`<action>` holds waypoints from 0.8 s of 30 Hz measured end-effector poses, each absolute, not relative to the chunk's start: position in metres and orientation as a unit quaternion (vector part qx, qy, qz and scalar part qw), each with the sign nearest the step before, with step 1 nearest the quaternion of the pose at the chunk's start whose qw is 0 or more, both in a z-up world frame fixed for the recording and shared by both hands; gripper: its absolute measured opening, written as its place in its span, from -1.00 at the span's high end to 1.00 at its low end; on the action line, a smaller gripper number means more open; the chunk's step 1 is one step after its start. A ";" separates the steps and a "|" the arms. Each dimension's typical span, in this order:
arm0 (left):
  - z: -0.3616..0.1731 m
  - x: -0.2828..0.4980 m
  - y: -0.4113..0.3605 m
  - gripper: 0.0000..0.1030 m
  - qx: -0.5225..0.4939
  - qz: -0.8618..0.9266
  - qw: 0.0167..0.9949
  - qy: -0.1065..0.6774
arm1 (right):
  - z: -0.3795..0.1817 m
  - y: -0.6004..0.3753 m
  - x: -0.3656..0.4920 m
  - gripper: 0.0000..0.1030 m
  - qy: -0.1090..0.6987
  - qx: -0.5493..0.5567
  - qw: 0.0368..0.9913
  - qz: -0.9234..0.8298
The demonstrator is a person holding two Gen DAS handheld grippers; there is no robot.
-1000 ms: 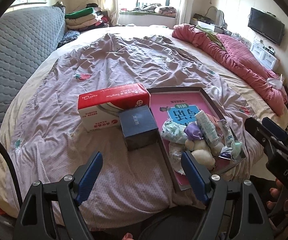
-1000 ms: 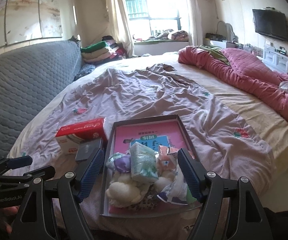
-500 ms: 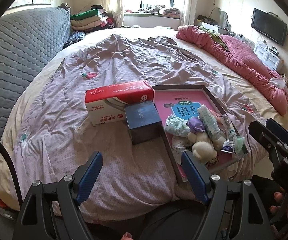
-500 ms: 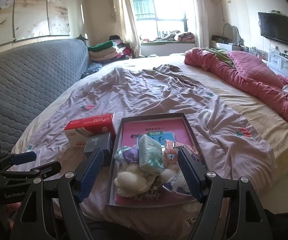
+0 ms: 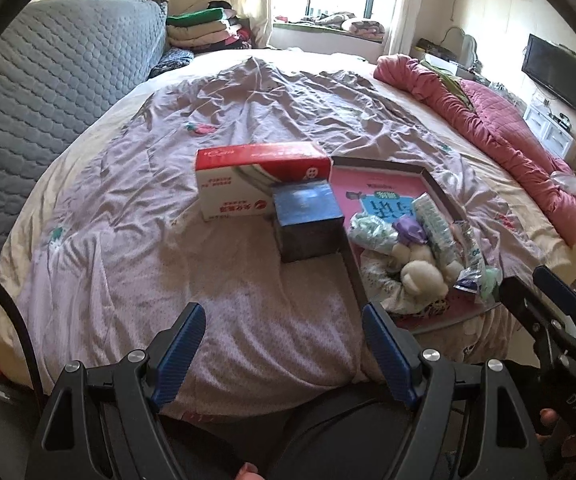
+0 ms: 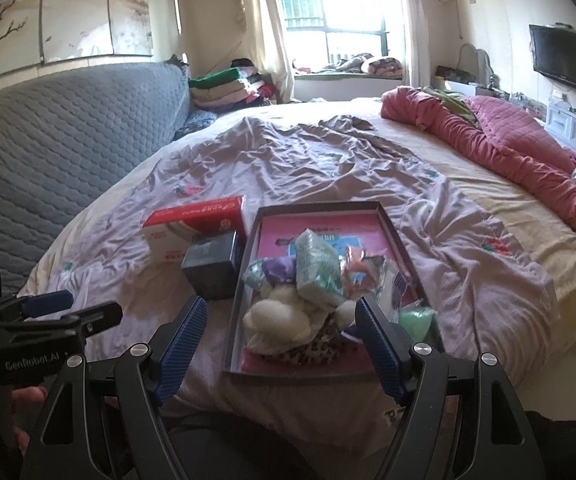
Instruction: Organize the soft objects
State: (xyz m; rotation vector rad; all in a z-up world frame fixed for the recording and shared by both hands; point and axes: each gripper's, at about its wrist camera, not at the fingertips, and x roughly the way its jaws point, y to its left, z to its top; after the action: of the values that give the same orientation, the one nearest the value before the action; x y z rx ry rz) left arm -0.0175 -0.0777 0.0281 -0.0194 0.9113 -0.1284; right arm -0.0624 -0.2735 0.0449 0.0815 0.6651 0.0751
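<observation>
A shallow dark tray (image 6: 392, 224) with a pink base lies near the bed's front edge, also in the left wrist view (image 5: 440, 192). In it are a white plush toy (image 6: 278, 318), a pale green tissue pack (image 6: 318, 268), a purple soft item (image 6: 278, 269) and several small packets. The plush (image 5: 422, 276) shows in the left view too. My left gripper (image 5: 284, 344) is open and empty, back from the bed's edge. My right gripper (image 6: 282, 334) is open and empty, just short of the tray.
A red and white tissue box (image 5: 262, 178) and a dark blue box (image 5: 308, 224) stand left of the tray. A red quilt (image 6: 528, 152) lies along the bed's right side. A grey padded headboard (image 6: 68, 128) rises at left.
Both grippers have drawn back and up from the bed, so the tray and boxes look farther away. Both stay open. Nothing on the bed has moved.
</observation>
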 end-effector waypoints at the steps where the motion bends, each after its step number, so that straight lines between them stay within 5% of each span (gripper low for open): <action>1: 0.026 -0.019 -0.077 -0.55 -0.007 -0.061 0.895 0.441 | 0.043 -0.274 -0.064 -0.51 0.328 0.041 0.943 0.036; 24: 0.009 -0.028 -0.086 -0.55 0.006 -0.070 0.884 0.462 | 0.024 -0.269 -0.068 -0.51 0.355 0.047 0.933 0.045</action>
State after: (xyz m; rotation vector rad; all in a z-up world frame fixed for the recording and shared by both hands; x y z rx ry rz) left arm -0.0283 -0.0858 0.0086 0.0120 0.9617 -0.1455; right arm -0.0678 -0.2689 0.0242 0.0954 0.7264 0.0929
